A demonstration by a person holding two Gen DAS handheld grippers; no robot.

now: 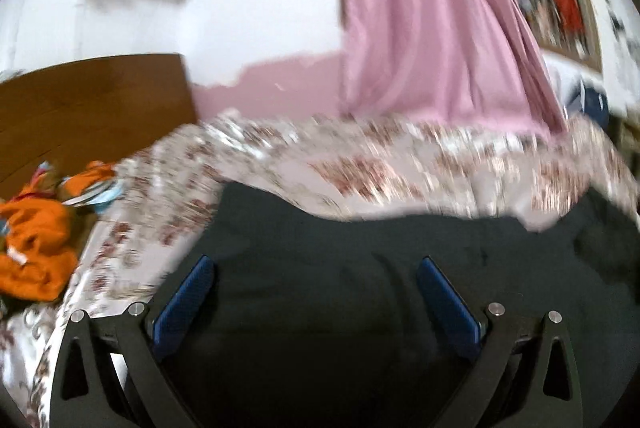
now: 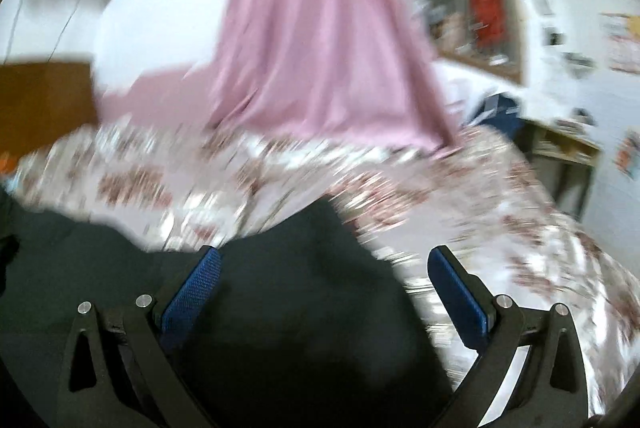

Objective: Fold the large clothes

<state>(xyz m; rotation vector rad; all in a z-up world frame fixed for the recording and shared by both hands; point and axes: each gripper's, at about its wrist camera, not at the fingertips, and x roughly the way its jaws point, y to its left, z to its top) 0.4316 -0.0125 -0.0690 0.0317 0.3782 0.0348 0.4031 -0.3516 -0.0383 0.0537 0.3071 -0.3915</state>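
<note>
Left wrist view: my left tongs [image 1: 316, 292] released, blue pads spread wide and grasping nothing, poised over the dark garment [image 1: 360, 288]; garment lies spread on the floral bedspread [image 1: 360, 167], its far edge a wavy line across the frame, no fold that I can make out; judged at or near the start, all folds left to do; frame blurred, so fine creases not legible. Edges and room: orange clothing [image 1: 36, 244] heaped at the left, near the garment's left side but apart from it; wooden headboard [image 1: 92, 107] beyond that; pink curtain [image 1: 432, 19] hanging at the far side of the bed; open floral cover between the garment's far edge and the curtain, judged room enough to fold away from me. Right wrist view: my right tongs [image 2: 324, 288] likewise released and holding nothing, above a far corner of the same dark garment [image 2: 280, 308], which comes to a point ahead of the pads; bare bedspread [image 2: 520, 248] to the right, falling away at the bed's right edge; shelf [image 2: 564, 147] and wall clutter beyond, well apart; judged free room rightward, tighter on the left.
</note>
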